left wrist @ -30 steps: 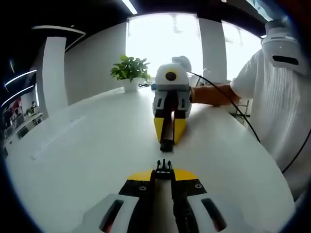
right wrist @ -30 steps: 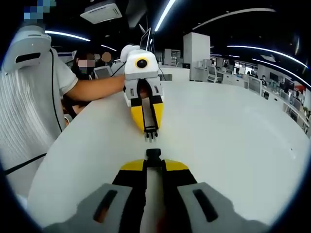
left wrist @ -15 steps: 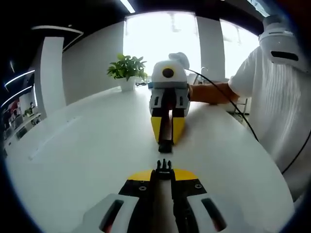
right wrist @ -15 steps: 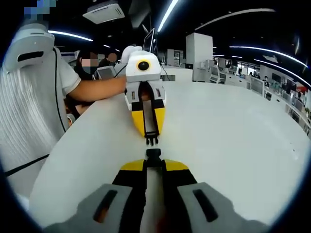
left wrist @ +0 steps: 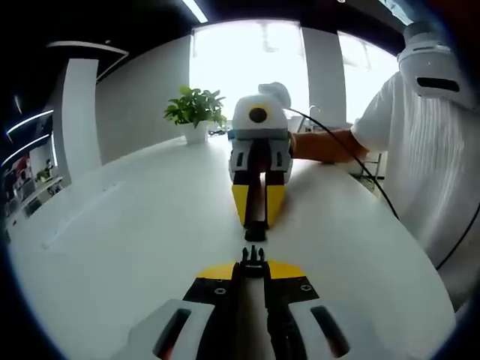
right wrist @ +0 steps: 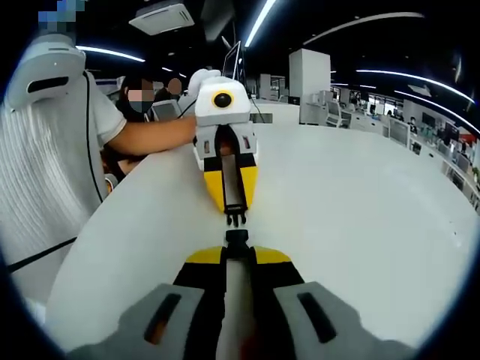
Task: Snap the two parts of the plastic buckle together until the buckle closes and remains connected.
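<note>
Two buckle halves: being lined up tip to tip above the white table (left wrist: 112, 247), not yet joined.
Left gripper view: left gripper (left wrist: 253, 259) is clamping the pronged half (left wrist: 253, 257); right gripper (left wrist: 255, 225) is facing it, pinching the black socket half (left wrist: 255, 232); a narrow gap is showing between them.
Right gripper view: same pairing reversed, socket half (right wrist: 237, 240) nearest, prongs (right wrist: 235, 219) just beyond.
Next move: judging a straight push, axes aligned, until latching.
Look: small, black, plastic.
</note>
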Tool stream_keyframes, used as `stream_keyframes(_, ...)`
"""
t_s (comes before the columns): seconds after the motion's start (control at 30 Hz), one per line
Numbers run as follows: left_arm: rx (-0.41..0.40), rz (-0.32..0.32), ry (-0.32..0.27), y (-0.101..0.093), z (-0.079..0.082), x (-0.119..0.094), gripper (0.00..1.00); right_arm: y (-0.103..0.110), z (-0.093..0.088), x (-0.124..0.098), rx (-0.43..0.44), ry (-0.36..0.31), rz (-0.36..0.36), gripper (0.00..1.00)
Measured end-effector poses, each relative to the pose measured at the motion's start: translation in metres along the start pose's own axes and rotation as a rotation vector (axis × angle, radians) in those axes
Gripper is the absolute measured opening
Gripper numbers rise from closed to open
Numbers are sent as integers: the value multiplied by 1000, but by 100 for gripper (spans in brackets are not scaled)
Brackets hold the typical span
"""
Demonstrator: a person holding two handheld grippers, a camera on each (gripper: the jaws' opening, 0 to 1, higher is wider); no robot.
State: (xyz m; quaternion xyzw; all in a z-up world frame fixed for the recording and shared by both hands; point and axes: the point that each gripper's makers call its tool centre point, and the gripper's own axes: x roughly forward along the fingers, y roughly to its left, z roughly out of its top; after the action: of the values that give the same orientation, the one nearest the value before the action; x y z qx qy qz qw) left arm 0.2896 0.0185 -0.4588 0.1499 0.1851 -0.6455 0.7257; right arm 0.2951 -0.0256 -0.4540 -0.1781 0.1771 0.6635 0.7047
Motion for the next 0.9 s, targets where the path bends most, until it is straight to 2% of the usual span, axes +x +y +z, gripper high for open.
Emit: stream_keyframes(0.9, 12, -8, -13, 2, 4, 7, 11, -3, 1, 2, -5, -4, 7, 12)
